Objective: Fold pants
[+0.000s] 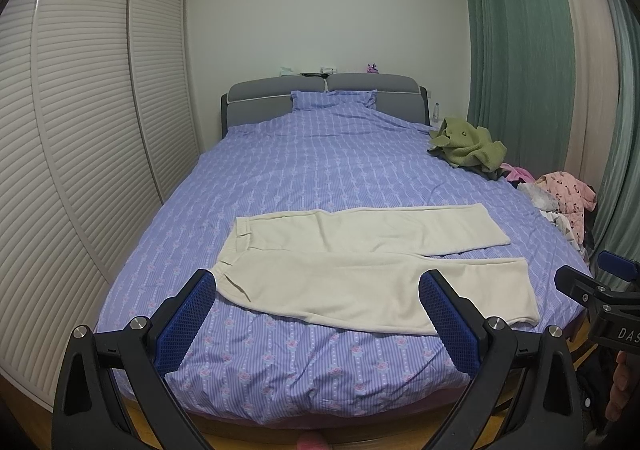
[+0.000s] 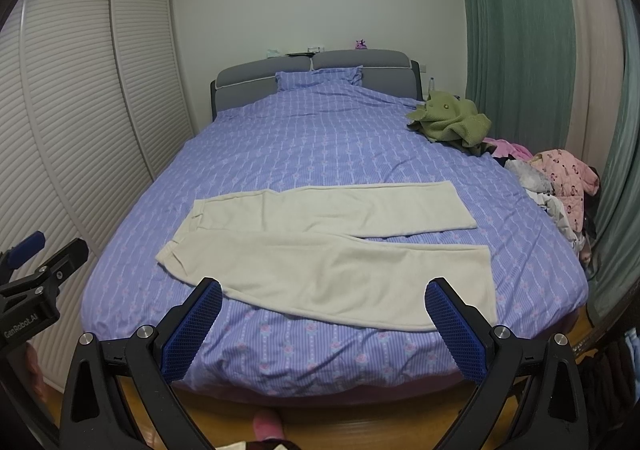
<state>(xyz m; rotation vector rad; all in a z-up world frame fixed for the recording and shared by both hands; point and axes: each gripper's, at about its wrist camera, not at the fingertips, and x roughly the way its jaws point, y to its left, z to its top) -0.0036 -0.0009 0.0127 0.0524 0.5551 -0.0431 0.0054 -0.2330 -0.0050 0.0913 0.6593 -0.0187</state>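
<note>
Pants (image 1: pixel 360 266): cream, spread flat across the near end of the bed (image 1: pixel 304 165), waistband left, legs right.
Left gripper (image 1: pixel 318 302): jaws wide apart, empty, short of the pants.
Right gripper (image 2: pixel 323 304): jaws wide apart, empty.

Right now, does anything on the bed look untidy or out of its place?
Yes. A crumpled green garment and a heap of pink clothes lie bunched along the bed's right edge. The cream pants lie flat, unfolded, legs slightly spread. Both grippers, left and right, are open.
</note>
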